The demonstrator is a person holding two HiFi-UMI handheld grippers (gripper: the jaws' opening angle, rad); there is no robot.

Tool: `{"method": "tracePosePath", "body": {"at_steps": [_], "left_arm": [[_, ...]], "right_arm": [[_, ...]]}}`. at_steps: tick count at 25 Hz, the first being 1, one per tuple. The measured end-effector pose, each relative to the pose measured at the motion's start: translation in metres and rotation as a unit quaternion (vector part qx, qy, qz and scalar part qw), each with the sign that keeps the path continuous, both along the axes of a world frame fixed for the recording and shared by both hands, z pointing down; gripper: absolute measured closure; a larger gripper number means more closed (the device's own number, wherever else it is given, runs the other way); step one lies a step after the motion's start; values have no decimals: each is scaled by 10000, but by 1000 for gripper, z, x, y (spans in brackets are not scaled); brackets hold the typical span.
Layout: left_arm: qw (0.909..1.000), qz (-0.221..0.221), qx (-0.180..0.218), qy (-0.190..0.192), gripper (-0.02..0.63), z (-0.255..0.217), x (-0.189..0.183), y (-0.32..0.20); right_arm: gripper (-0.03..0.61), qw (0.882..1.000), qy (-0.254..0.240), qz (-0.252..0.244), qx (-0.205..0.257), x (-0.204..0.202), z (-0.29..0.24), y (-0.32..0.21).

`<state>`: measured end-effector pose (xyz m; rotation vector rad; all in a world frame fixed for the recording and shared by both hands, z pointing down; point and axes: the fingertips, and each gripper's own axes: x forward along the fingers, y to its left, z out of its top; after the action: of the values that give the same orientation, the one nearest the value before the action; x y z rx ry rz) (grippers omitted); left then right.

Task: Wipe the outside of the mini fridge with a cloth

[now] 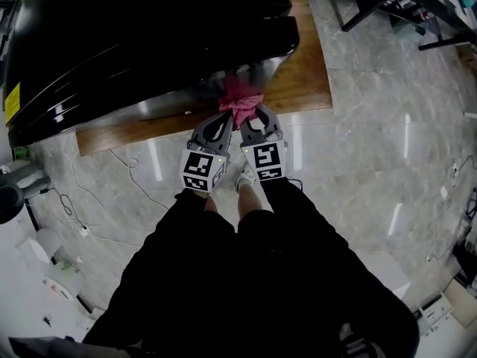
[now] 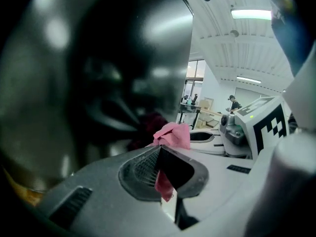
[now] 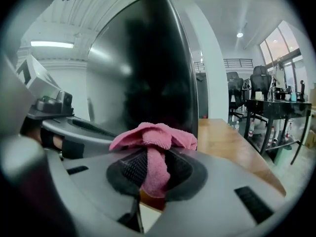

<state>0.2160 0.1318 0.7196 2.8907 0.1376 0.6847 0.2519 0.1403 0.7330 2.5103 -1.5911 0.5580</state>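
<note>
The black glossy mini fridge point(image 1: 141, 36) stands on a wooden table point(image 1: 305, 88). A bunched pink cloth point(image 1: 240, 103) is pressed against the fridge's near side, low down. My left gripper point(image 1: 221, 115) and right gripper point(image 1: 255, 114) sit side by side, both shut on the cloth. In the left gripper view the pink cloth point(image 2: 172, 135) pokes out past the jaws next to the dark fridge wall point(image 2: 98, 73). From the right gripper view the cloth point(image 3: 154, 142) is pinched between the pads, with the fridge point(image 3: 143, 68) just ahead.
The wooden table's edge point(image 3: 237, 142) runs to the right of the fridge. White cables point(image 1: 127, 177) trail on the marble floor at the left. Black desks and chairs point(image 3: 261, 98) stand at the far right. My legs and a shoe point(image 1: 246, 176) are below the grippers.
</note>
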Motion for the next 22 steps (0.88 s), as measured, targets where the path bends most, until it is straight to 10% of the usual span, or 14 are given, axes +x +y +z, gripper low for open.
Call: {"method": "tracePosePath", "body": {"at_steps": [12, 22], "left_arm": [[9983, 37, -42, -575, 607, 45, -14, 11], [9976, 639, -49, -261, 607, -59, -55, 58]], "right_arm": [[503, 9964, -667, 271, -451, 3, 68, 1], [500, 9943, -818, -669, -103, -38, -25, 47]]}}
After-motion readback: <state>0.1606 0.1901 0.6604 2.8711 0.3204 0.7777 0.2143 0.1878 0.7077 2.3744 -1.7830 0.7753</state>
